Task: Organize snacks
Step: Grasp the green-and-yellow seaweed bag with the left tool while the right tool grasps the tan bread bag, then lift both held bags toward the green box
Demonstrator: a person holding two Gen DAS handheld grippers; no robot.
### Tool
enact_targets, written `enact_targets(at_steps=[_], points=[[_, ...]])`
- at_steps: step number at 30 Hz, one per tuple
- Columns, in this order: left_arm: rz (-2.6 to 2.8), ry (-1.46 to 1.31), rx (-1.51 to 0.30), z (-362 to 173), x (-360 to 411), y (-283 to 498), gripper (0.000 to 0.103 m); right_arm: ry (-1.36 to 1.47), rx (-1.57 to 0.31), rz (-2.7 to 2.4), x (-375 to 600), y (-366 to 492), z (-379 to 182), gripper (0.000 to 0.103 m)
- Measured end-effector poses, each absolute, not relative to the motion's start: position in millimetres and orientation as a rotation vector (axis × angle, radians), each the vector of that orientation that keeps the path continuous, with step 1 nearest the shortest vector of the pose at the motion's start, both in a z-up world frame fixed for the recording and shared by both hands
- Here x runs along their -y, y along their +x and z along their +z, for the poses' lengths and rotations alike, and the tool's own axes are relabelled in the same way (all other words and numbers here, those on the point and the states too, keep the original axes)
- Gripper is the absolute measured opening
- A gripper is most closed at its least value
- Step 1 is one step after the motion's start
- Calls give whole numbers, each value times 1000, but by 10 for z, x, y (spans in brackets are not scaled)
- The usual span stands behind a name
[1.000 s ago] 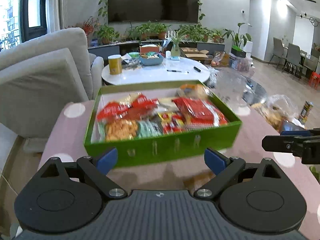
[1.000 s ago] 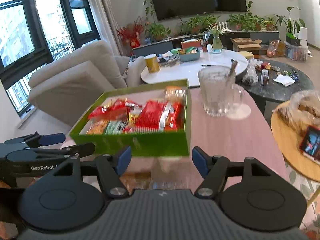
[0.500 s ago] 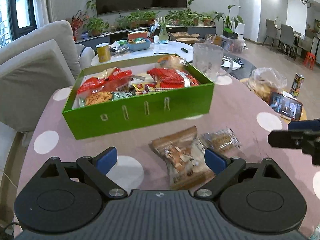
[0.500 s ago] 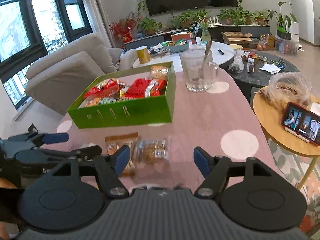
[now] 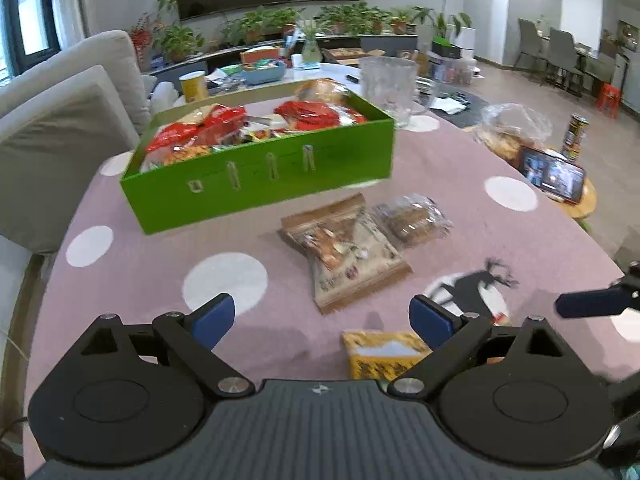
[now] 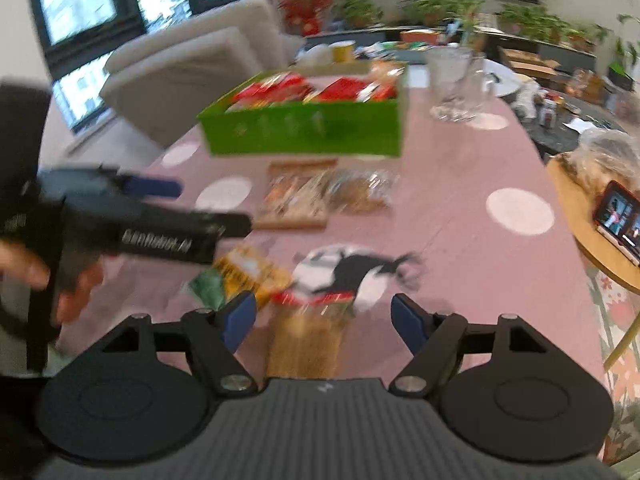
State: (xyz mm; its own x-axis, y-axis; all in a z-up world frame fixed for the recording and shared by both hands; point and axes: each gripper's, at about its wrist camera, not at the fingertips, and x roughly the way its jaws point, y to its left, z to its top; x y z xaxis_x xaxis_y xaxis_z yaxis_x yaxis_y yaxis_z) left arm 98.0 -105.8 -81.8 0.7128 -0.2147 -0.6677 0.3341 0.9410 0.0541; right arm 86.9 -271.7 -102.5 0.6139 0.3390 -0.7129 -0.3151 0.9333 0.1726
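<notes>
A green box (image 5: 260, 168) full of snack packets stands on the pink dotted table; it also shows in the right wrist view (image 6: 308, 128). In front of it lie a brown nut packet (image 5: 344, 252) and a clear cookie packet (image 5: 412, 220). A yellow packet (image 5: 384, 352) lies close under my left gripper (image 5: 324, 320), which is open and empty. My right gripper (image 6: 320, 318) is open and empty above a tan packet (image 6: 306, 340), with a yellow packet (image 6: 248, 268) and a green one (image 6: 208, 288) to its left. The right wrist view is blurred.
A glass pitcher (image 5: 386, 84) stands behind the box at the right. A round wooden side table (image 6: 588, 216) holds a phone (image 5: 552, 174) and a bagged snack (image 5: 508, 130). A grey sofa (image 5: 60, 112) is at the left. A white coffee table (image 5: 280, 76) is beyond.
Both grippers have pulled back from the green box toward the table's near edge. Loose packets in front of the box have come into view. Both stay open.
</notes>
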Motion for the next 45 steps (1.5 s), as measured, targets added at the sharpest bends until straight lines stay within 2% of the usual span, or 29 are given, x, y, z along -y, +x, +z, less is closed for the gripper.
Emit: enact_targets(at_steps=[9,11,21,26,29,30,31,36,45], points=[[-308,181,-716,-832,1068,844,94,-56,-882,341,2616,760,-1212,58],[-324,190,-718,-845,1091,820,94,-59,-874,316,2638,768,-1190,53],[-396,264,-768,-1045,1304,801,94,82,-798,203,2912,881,-1025,52],[-417,257,-803,-1102,1314,835,82,103,-804,206,2907,930,-1020,52],[-432,225,-815,-1119,1294,855,68,104,-807,212,2887,954,-1022,52],[-441,211,-818,-1112,1284,864,58,103,-807,215,2884,972,-1015,52],[-445,206,-816,-1098,1278,864,55,103,-806,217,2880,976,-1012,52],[-445,215,-802,-1053,1277,830,50,107,-801,221,2877,988,-989,52],[-418,174,-745,-880,1159,825,49,106,-763,224,2842,1021,-867,52]])
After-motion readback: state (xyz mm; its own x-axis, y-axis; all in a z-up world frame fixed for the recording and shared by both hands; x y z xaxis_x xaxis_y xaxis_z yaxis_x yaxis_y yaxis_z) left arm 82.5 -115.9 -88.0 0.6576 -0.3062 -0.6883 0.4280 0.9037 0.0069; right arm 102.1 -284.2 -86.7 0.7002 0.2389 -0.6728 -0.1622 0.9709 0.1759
